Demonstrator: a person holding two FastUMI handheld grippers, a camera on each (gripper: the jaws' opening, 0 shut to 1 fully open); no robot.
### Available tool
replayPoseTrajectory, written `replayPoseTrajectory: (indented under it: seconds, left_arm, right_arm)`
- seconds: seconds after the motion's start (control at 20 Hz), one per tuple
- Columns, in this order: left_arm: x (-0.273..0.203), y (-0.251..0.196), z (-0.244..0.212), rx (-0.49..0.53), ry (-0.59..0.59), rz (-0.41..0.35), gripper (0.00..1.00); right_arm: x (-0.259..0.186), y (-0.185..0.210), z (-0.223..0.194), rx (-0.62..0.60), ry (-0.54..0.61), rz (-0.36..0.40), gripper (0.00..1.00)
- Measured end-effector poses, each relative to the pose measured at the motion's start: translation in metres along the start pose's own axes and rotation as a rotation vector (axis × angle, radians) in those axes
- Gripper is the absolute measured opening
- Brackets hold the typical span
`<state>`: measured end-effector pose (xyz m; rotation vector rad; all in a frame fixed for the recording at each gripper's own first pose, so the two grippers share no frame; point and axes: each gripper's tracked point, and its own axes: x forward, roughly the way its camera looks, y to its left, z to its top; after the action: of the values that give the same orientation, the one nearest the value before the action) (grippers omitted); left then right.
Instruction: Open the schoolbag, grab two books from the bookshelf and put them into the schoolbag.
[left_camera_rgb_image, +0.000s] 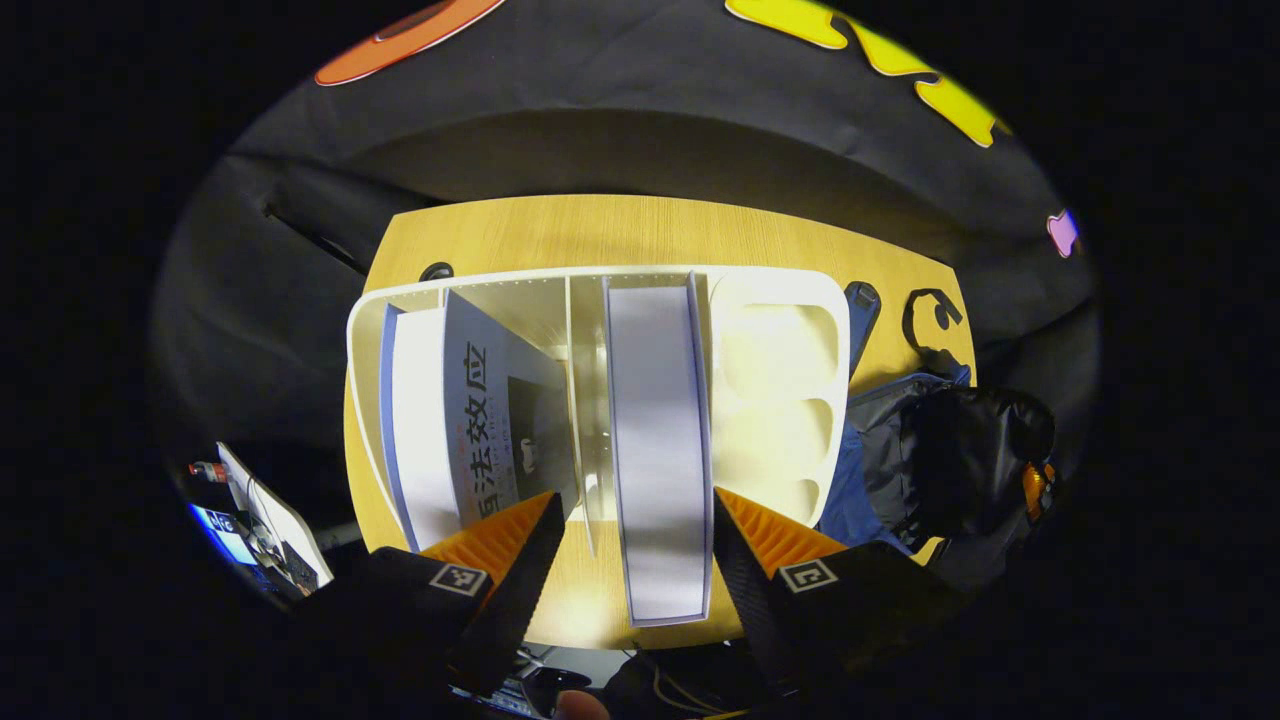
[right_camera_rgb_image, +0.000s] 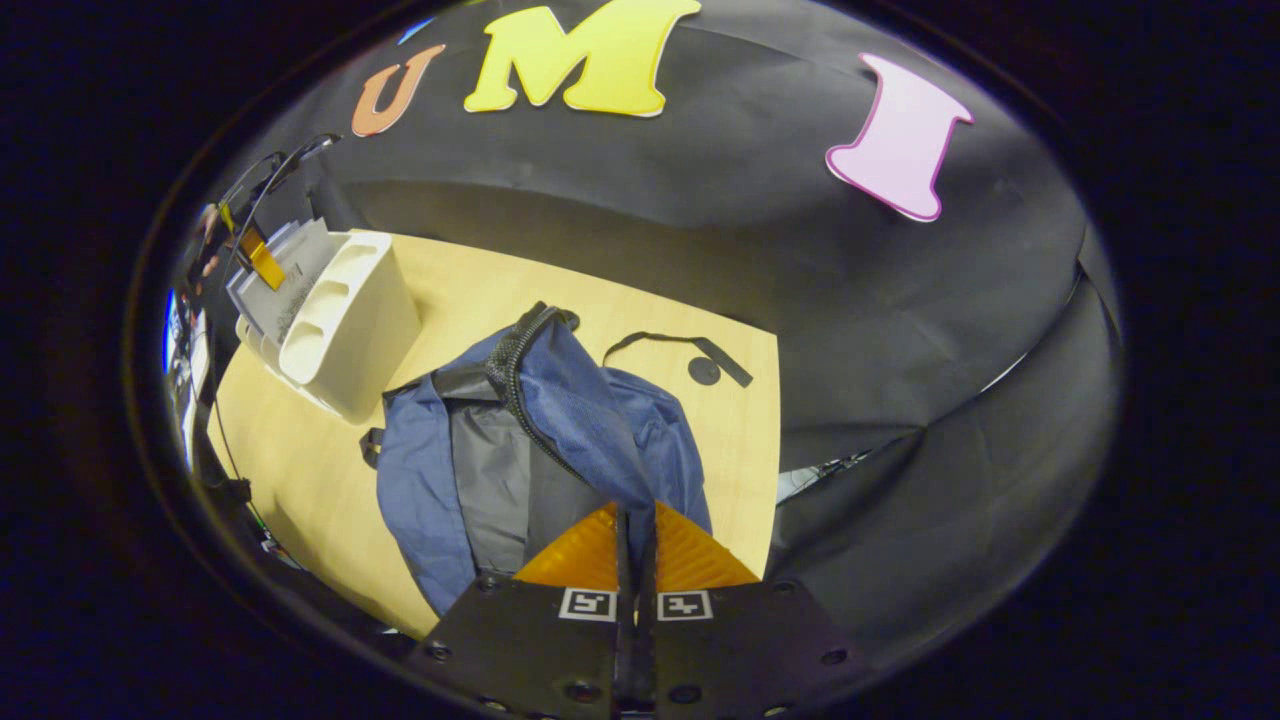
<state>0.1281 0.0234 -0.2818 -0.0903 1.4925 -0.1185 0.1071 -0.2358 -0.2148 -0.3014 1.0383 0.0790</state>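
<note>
A white bookshelf (left_camera_rgb_image: 780, 350) stands on the wooden table (left_camera_rgb_image: 640, 225), seen from above in the left gripper view. My left gripper (left_camera_rgb_image: 635, 498) is open around an upright book (left_camera_rgb_image: 655, 420) in the middle slot; its right finger touches the book's edge and a gap stays on the left. A second book (left_camera_rgb_image: 480, 400) with a grey cover leans in the left slot. The blue and grey schoolbag (right_camera_rgb_image: 480, 470) lies on the table beside the bookshelf (right_camera_rgb_image: 350, 310). My right gripper (right_camera_rgb_image: 635, 515) is shut on the schoolbag's raised blue flap (right_camera_rgb_image: 580, 410), holding it up.
A black strap (right_camera_rgb_image: 680, 345) lies on the table behind the bag. Off the table's left edge sit a white device and a lit screen (left_camera_rgb_image: 265, 520). The black cloth wall closes the back and right. Bare tabletop (right_camera_rgb_image: 300, 470) lies in front of the bookshelf.
</note>
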Motion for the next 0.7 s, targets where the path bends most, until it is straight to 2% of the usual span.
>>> replayPoseTrajectory:
  seconds: [0.15,0.2,0.25,0.3,0.35,0.4,0.5,0.55,0.6,0.7]
  left_arm:
    - [0.001,-0.002,0.003,0.007,0.007,0.001,0.81]
    - [0.003,-0.005,0.001,0.007,0.012,0.004,0.75]
    - [0.004,-0.007,0.001,0.009,0.020,0.005,0.76]
    - [0.004,-0.006,0.000,0.010,0.029,0.006,0.64]
    - [0.004,-0.005,0.000,0.008,0.036,0.011,0.60]
    - [0.005,-0.003,-0.002,0.003,0.040,0.021,0.52]
    - [0.002,0.000,-0.008,0.006,0.069,0.031,0.46]
    - [-0.001,0.000,-0.009,0.000,0.071,0.026,0.51]
    - [-0.004,0.001,-0.012,-0.003,0.065,0.026,0.45]
    - [-0.017,0.005,-0.019,0.004,0.048,0.031,0.43]
  right_arm:
    - [0.000,0.000,-0.001,0.005,0.003,0.004,0.03]
    - [0.000,0.000,-0.001,0.003,0.003,0.004,0.00]
    - [0.000,0.002,0.000,0.003,0.002,0.005,0.00]
    - [0.000,0.003,0.000,0.002,0.001,0.007,0.00]
    - [0.000,0.004,0.000,0.001,0.000,0.008,0.00]
    - [0.000,0.004,-0.001,-0.001,0.001,0.008,0.00]
    - [0.000,0.004,-0.002,0.000,0.000,0.010,0.03]
    - [0.000,0.005,-0.002,0.001,-0.001,0.010,0.00]
    - [0.000,0.005,-0.001,0.001,-0.002,0.011,0.03]
    - [-0.001,0.006,-0.002,-0.003,-0.003,0.014,0.00]
